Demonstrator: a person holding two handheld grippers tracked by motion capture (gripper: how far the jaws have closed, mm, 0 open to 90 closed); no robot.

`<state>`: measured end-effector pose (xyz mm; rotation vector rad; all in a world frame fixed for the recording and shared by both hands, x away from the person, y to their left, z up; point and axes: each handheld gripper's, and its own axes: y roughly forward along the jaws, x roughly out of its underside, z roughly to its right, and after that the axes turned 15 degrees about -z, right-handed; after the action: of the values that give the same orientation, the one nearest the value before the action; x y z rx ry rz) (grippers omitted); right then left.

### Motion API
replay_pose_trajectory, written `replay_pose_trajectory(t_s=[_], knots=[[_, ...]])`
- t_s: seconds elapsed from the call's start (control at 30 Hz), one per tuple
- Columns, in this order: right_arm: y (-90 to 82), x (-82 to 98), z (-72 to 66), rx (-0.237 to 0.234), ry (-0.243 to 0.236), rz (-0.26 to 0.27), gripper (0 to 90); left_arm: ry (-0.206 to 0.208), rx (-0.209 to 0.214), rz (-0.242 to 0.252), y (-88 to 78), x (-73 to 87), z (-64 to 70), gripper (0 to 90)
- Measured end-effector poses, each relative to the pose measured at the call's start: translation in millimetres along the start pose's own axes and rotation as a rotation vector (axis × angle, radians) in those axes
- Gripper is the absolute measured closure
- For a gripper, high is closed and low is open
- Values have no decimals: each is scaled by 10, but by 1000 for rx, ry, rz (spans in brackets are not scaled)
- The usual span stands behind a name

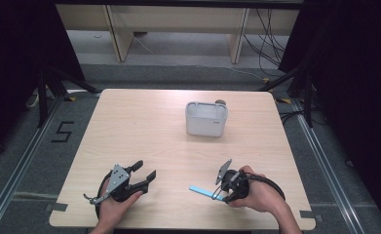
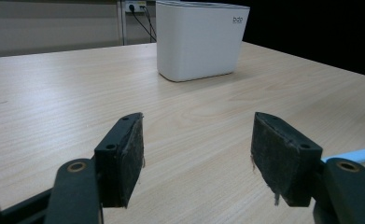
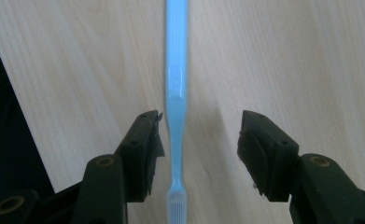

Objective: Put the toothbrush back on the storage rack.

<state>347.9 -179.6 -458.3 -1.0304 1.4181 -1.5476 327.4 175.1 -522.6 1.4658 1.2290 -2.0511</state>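
On table, toothbrush [image 3: 176, 84] — slim, light-blue

Looks like a lab or recording studio: bare wooden table [image 1: 144, 141] on grey carpet, black curtains left and right, tripod legs [image 1: 44, 92] at the far corners, loose cables [image 1: 268, 39] along the far wall, tape marks on the floor.
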Motion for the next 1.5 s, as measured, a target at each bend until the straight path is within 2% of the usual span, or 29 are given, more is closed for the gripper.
replay_pose_trajectory(t_s=[0.1,0.13,0.17,0.2,0.27,0.3,0.4,0.47,0.5,0.53,0.6,0.77,0.8,0.83,0.87,0.9,1.13,1.17,1.2,1.27,1.33,1.37,1.47,1.5], knots=[[-4,-6,7,13,-13,-25,500,7,5,14,18,2,9,343],[-6,-13,15,37,-17,-46,503,11,1,8,14,0,13,343],[-20,-32,3,29,-11,-81,510,13,-6,-8,1,-2,17,342],[-21,-43,14,25,-27,-87,513,14,-6,-8,2,-2,18,342],[-33,-59,0,24,-21,-100,514,14,-3,-5,5,-2,17,342],[-42,-98,13,31,-51,-119,522,11,-2,-3,5,-1,15,341],[-53,-133,11,29,-56,-132,529,8,6,13,20,0,10,340],[-69,-196,24,32,-93,-154,544,9,7,13,20,1,10,339],[-74,-215,18,28,-86,-164,547,9,7,13,20,1,10,338],[-75,-246,26,30,-107,-169,551,9,7,13,20,1,11,338],[-72,-318,19,18,-103,-185,559,11,9,10,19,0,11,337],[-26,-386,8,-1,-118,-198,579,11,11,9,17,1,12,337],[1,-410,2,-11,-127,-201,589,11,11,9,19,0,12,337],[8,-427,3,-1,-145,-209,595,13,7,-1,11,-1,14,337],[15,-428,-15,-5,-122,-211,603,17,4,-9,6,-3,16,337],[15,-428,-15,-5,-122,-211,603,17,4,-9,6,-3,16,338],[74,-466,-18,-17,-129,-224,645,16,4,-8,7,-3,16,337],[77,-472,-9,-7,-145,-227,652,15,5,-8,7,-3,16,337],[86,-471,-14,-14,-130,-227,658,15,5,-7,7,-3,16,337],[95,-481,-3,-17,-150,-233,672,15,5,-7,6,-2,15,337],[109,-481,-8,-27,-141,-224,686,13,5,-6,6,-2,15,336],[117,-490,-8,-18,-153,-227,696,14,6,-5,7,-2,15,336],[131,-488,-26,-29,-132,-227,702,17,5,-7,6,-2,16,336],[139,-495,-19,-19,-157,-228,710,16,6,-6,6,-2,18,336]])
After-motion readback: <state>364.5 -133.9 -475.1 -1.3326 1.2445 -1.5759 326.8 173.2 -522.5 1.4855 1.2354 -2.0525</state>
